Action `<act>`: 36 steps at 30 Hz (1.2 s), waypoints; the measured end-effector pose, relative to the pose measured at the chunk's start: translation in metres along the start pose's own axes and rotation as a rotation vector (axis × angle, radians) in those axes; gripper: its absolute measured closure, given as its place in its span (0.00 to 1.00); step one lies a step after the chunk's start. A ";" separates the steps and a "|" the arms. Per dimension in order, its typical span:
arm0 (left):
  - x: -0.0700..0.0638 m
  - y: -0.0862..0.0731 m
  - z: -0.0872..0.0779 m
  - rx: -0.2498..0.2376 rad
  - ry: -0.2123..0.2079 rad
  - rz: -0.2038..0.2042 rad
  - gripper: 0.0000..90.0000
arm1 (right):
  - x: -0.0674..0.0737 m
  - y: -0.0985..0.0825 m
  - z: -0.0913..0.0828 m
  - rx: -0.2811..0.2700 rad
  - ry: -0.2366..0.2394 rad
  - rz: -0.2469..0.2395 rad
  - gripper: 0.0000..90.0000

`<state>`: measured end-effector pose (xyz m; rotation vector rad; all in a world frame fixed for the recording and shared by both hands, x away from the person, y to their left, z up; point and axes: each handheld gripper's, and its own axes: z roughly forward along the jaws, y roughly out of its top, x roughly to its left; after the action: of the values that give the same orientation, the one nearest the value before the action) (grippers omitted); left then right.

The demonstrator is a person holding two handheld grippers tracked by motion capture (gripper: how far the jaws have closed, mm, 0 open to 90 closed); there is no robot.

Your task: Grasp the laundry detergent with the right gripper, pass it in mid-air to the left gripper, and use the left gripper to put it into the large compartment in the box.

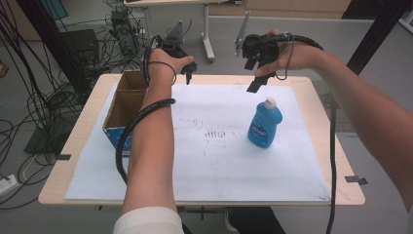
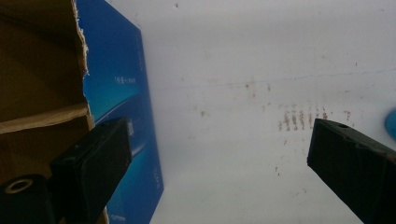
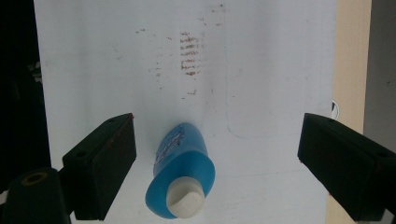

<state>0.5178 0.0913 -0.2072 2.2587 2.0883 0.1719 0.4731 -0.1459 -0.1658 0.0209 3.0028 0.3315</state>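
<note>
A blue bottle [image 1: 264,125] with a white cap [image 1: 271,103] stands upright on the white sheet [image 1: 219,165] that covers most of the wooden desk [image 1: 85,122], a little right of the sheet's middle. Just to its left on the sheet lies a patch of small reddish marks [image 1: 214,133].

The right gripper [image 1: 256,83] hangs in the air above the far edge of the desk, held in the person's right hand [image 1: 297,53], beyond the bottle and higher than it. Its jaws stand wide apart and hold nothing. In the right gripper view the bottle [image 3: 180,175] sits low between the two black jaws, seen from above with its cap [image 3: 186,201] toward the camera — neither jaw touches it, and clear sheet shows on both sides.

The left gripper [image 1: 189,68] is up near the far left part of the desk, just beside the far corner of an open cardboard box [image 1: 127,100] that rests on the left side of the sheet. It is released too: in the left gripper view its jaws are spread with only bare sheet [image 2: 233,140] between them, and the box [image 2: 119,93] — brown inside, blue outside — lies by the left jaw. A sliver of the bottle [image 2: 391,123] shows at the right edge of that view. A black cable [image 1: 136,124] trails along the left forearm [image 1: 151,151].
</note>
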 end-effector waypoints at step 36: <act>-0.005 -0.002 -0.009 -0.009 0.007 0.008 0.07 | 0.004 -0.029 -0.006 0.000 -0.011 0.076 0.12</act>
<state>0.5139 0.0863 -0.1991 2.2646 2.0785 0.1896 0.4682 -0.1754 -0.1667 0.1373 2.9966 0.3381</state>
